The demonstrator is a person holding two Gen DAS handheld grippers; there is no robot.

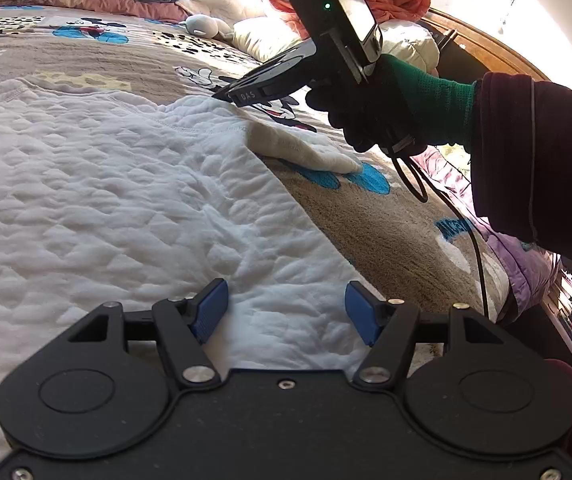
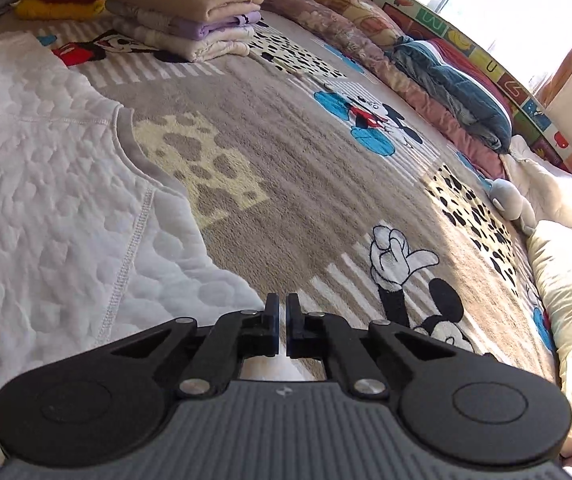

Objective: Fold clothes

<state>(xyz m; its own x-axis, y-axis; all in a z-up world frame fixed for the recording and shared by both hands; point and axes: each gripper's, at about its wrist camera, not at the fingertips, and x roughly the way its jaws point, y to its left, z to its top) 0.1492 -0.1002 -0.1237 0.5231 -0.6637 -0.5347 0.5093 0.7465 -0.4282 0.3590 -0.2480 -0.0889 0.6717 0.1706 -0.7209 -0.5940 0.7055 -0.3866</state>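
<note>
Left gripper [image 1: 286, 307]: nearest the left wrist camera. Its two blue-padded fingers [image 1: 210, 308] are spread wide apart. Nothing lies between the pads. They stand over the near part of the white quilted garment [image 1: 98, 184]; contact with the fabric cannot be confirmed from this view.

White quilted garment: lies spread flat on the cartoon-print blanket [image 1: 365, 216] that covers the bed. A grey-trimmed neckline [image 2: 134, 148] and a stitched shoulder seam show in the right wrist view. A short folded sleeve [image 1: 305, 150] projects from the garment's right edge onto the blanket.

Right gripper [image 2: 282, 318]: fingers pressed almost together, with only a narrow slit between them. In the right wrist view the fingertips sit at the garment's edge, where white fabric meets the blanket. In the left wrist view the tip of this tool [image 1: 226, 96] reaches the garment's far edge near the sleeve. Whether fabric is pinched between the fingers cannot be determined. A green-gloved hand [image 1: 389, 108] grips the handle; a black cable [image 1: 473, 232] hangs from it.

Surroundings: a stack of folded clothes [image 2: 190, 12] stands at the far end of the blanket, well apart from the garment. Rolled bedding [image 2: 445, 76] lines the far side of the bed.
</note>
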